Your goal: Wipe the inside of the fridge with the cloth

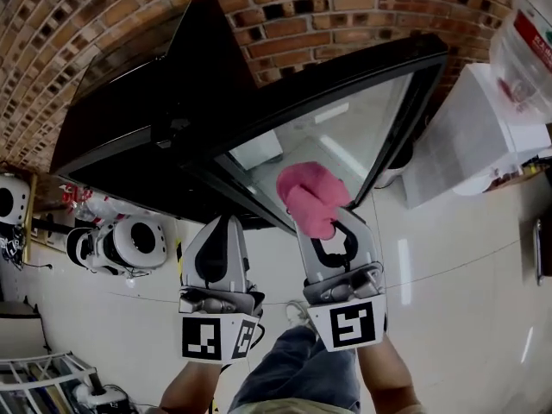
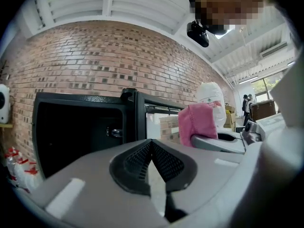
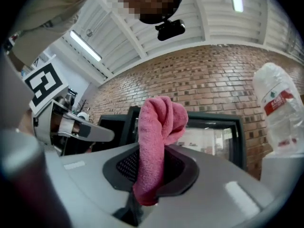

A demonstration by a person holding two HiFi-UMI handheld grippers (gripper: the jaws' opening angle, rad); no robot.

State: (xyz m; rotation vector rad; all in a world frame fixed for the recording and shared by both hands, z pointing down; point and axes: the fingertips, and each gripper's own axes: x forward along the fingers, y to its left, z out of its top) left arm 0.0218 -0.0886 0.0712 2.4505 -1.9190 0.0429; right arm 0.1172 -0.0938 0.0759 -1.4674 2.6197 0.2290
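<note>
The black fridge (image 1: 129, 119) stands against the brick wall with its glass door (image 1: 345, 136) swung open to the right. My right gripper (image 1: 332, 222) is shut on a pink cloth (image 1: 310, 197), held up in front of the door. In the right gripper view the cloth (image 3: 159, 127) bunches up out of the closed jaws. My left gripper (image 1: 219, 224) hangs beside it, shut with nothing in it, its pads (image 2: 137, 158) pressed together. From the left gripper view the dark fridge interior (image 2: 76, 137) lies ahead, with the cloth (image 2: 197, 122) to the right.
A white water dispenser (image 1: 483, 128) with a large bottle (image 1: 526, 41) stands right of the door. White round machines (image 1: 129, 244) and red-capped bottles (image 1: 78, 197) sit on the floor at the left. The person's leg (image 1: 302, 369) shows below the grippers.
</note>
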